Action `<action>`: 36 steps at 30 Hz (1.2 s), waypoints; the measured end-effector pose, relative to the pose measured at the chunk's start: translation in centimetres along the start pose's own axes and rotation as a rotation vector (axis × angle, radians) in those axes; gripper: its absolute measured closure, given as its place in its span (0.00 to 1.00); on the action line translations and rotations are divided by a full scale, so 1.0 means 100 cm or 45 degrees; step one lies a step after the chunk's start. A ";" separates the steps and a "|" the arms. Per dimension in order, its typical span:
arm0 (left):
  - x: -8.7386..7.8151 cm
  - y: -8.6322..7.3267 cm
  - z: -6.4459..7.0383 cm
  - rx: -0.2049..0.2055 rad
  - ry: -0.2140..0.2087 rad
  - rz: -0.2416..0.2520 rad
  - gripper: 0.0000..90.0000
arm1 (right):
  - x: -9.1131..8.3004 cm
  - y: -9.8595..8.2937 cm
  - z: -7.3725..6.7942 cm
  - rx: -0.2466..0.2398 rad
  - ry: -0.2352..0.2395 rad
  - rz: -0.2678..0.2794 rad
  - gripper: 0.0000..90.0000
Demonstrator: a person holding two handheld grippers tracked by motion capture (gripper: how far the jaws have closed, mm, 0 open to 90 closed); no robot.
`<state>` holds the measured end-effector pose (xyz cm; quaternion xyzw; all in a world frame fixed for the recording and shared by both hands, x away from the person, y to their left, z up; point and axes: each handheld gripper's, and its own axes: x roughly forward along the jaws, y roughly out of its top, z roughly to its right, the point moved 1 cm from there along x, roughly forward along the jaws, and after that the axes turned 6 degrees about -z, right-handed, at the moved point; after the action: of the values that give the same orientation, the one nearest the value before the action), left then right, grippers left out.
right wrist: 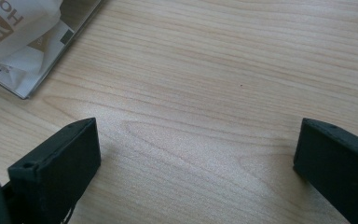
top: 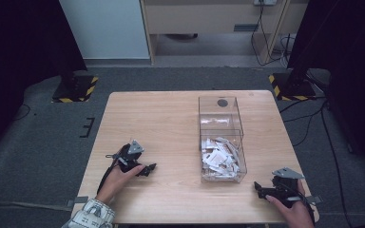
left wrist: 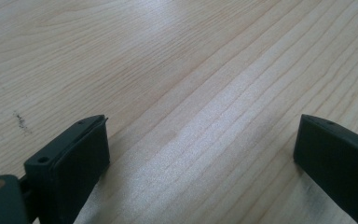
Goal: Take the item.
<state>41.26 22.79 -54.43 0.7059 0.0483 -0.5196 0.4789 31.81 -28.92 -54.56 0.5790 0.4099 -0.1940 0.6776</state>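
Observation:
A clear plastic box [top: 221, 137] stands on the wooden table [top: 166, 118], right of the middle, with several white packets [top: 220, 157] heaped in its near half. My left gripper [top: 149, 168] rests on the table near the front left, held by a hand, pointing right toward the box. In the left gripper view its jaws stand wide apart over bare wood [left wrist: 200, 140]. My right gripper [top: 259, 189] lies at the front right corner, pointing left. In the right gripper view it is open [right wrist: 198, 154], with a corner of the box and white packets [right wrist: 18, 42] at the upper left.
Black stand bases with yellow-black striped tape [top: 73, 88] [top: 292, 85] sit on the grey carpet beyond the table's far corners. Cables [top: 313, 118] trail on the floor to the right. A wooden cabinet [top: 214, 19] stands at the back.

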 end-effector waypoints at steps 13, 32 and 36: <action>-0.001 0.003 0.006 -0.011 -0.009 -0.003 0.04 | 0.000 0.000 0.000 0.001 0.002 0.000 0.01; -0.011 0.013 0.022 0.026 -0.077 0.070 0.04 | 0.000 0.000 0.000 0.003 0.004 0.000 0.01; -0.013 0.015 0.025 0.050 -0.085 0.075 0.03 | 0.000 0.000 0.000 0.004 0.003 0.000 0.01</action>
<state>39.82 20.67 -52.48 0.6986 0.0012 -0.5293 0.4815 31.82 -28.92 -54.56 0.5803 0.4104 -0.1940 0.6762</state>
